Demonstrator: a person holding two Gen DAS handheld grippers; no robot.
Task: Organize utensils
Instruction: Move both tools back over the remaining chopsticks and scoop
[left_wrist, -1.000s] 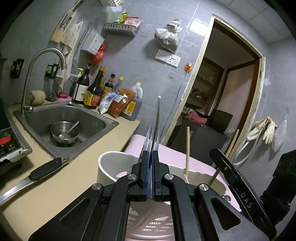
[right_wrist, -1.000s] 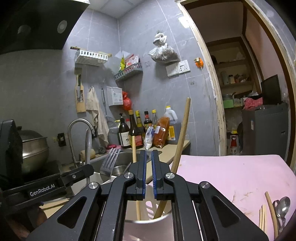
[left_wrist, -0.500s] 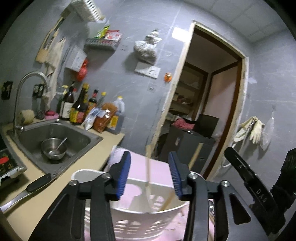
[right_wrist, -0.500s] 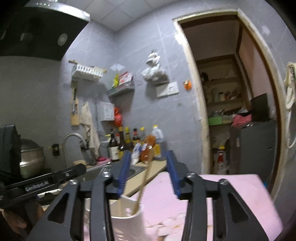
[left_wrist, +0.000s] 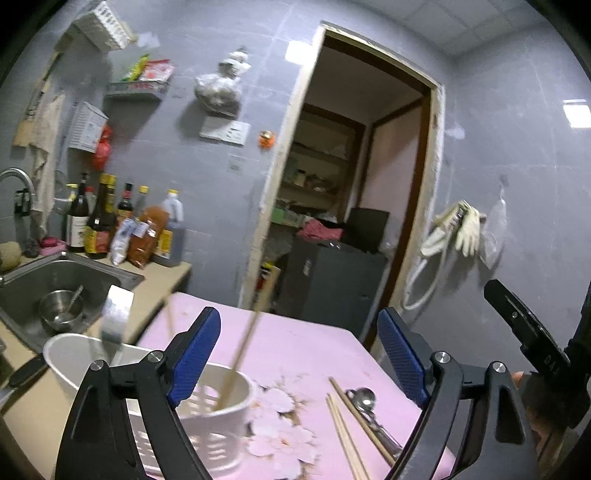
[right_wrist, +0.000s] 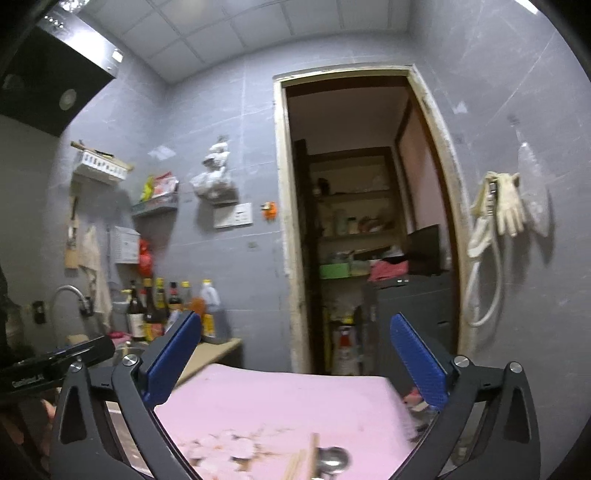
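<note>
Biggest worry first: the white utensil holder (left_wrist: 207, 417) sits low and just left of your left gripper (left_wrist: 299, 354), with the left jaw's frame right over its rim. Swing that arm carelessly and you clip the rim, tip it, and dump the tall chopstick (left_wrist: 247, 332) and the flat metal utensil (left_wrist: 116, 314) leaning in it. Both lean pretty loosely, so even a nudge could flip them out onto the pink desk (left_wrist: 295, 343).

Next, the loose chopsticks (left_wrist: 347, 432) and metal spoon (left_wrist: 364, 398) lie on the desk below the gap of the left jaws, towards the right one. They're touching or crossing, so a sloppy grab could drag the spoon along or scatter them.

Your right gripper (right_wrist: 295, 354) looks level over the desk, so going down blind risks a miss.

Versus a second ago: both sets of jaws were shut on utensils standing in the holder. They've just been opening, now spread wide with nothing between them, and the holder has dropped lower in view.
</note>
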